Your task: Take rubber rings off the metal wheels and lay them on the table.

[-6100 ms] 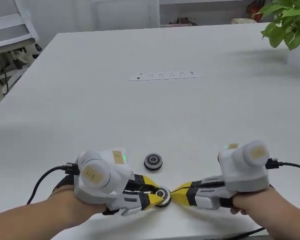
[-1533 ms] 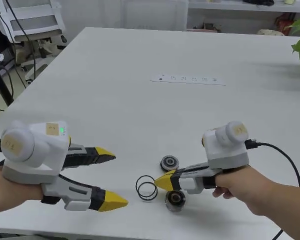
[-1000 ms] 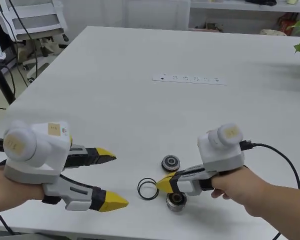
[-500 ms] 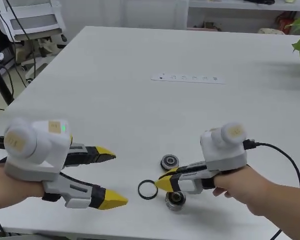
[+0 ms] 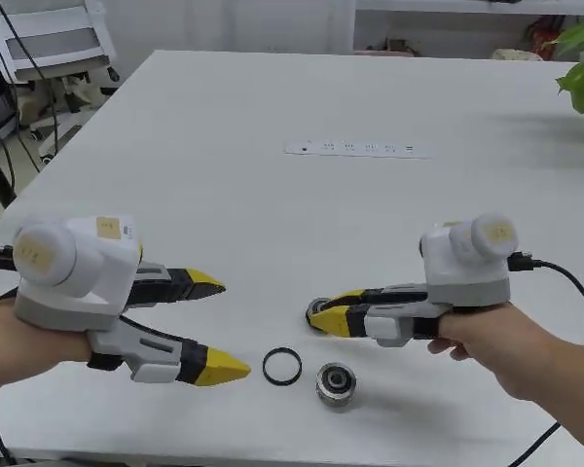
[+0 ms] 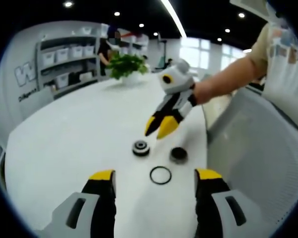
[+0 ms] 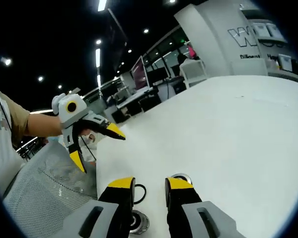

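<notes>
**Right gripper is closest to the last wheel**

One rubber ring (image 5: 282,366) lies flat on the table (image 5: 273,214), beside a bare wheel (image 5: 336,382). The other wheel (image 6: 140,148) sits right at the tips of the right gripper (image 5: 323,313) and seems to have its ring on. That gripper's jaws are a little apart and hold nothing. The left gripper (image 5: 217,326) is farther off, jaws wide apart.

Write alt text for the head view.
Two hand-held grippers work over a white table: the left tongs are wide open, and the right tongs, slightly open, point at the far wheel. Between them a loose black ring lies flat beside the near wheel.
</notes>
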Tool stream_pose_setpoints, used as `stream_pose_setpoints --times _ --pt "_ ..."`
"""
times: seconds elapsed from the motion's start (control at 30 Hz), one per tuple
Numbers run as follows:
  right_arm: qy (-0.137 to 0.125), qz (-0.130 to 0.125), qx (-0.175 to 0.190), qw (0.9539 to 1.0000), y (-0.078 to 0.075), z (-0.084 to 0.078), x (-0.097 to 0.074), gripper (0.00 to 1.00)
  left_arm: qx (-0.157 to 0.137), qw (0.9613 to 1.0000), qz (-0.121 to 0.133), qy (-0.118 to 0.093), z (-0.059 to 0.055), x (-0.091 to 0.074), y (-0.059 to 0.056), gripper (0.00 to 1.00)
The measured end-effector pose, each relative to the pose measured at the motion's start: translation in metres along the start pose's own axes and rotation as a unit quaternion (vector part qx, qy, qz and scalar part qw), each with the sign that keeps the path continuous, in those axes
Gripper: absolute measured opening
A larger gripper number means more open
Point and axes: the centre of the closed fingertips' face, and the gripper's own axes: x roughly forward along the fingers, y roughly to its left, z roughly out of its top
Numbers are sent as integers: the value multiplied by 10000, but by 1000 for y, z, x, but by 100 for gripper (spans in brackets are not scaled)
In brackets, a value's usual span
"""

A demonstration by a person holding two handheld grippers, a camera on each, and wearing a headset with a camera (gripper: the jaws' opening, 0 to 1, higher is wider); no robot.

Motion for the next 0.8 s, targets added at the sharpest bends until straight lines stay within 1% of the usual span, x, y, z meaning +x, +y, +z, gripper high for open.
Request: stream_pose_setpoints --times 0.03,0.07,0.1,0.13,0.33,0.47,0.67,0.8 --pt "-15 -28 -4 10000 -2 1 -2 22 -29 10000 -1 -23 1 1 1 65" --pt "-25 -52 -13 10000 -4 1 -4 23 -121 9999 -4 -71 3 2 2 65" --pt "-29 -136 -41 9999 -9 0 -6 23 -168 9998 11 -110 4 3 4 65" --pt "-29 -213 -86 9997 -14 0 -9 23 -186 9998 17 -120 5 4 6 64" --pt "14 -420 -179 9990 -28 -6 -17 25 -252 9996 44 -145 9 14 15 63" --pt "80 -509 -266 9983 -33 -11 -19 26 -288 9994 51 -180 12 24 21 62" --pt "160 -539 -418 9975 -35 -17 -18 26 -310 9994 47 -135 12 39 26 61" --pt "213 -551 -497 9970 -37 -20 -16 26 -237 9997 50 -68 12 49 29 59"
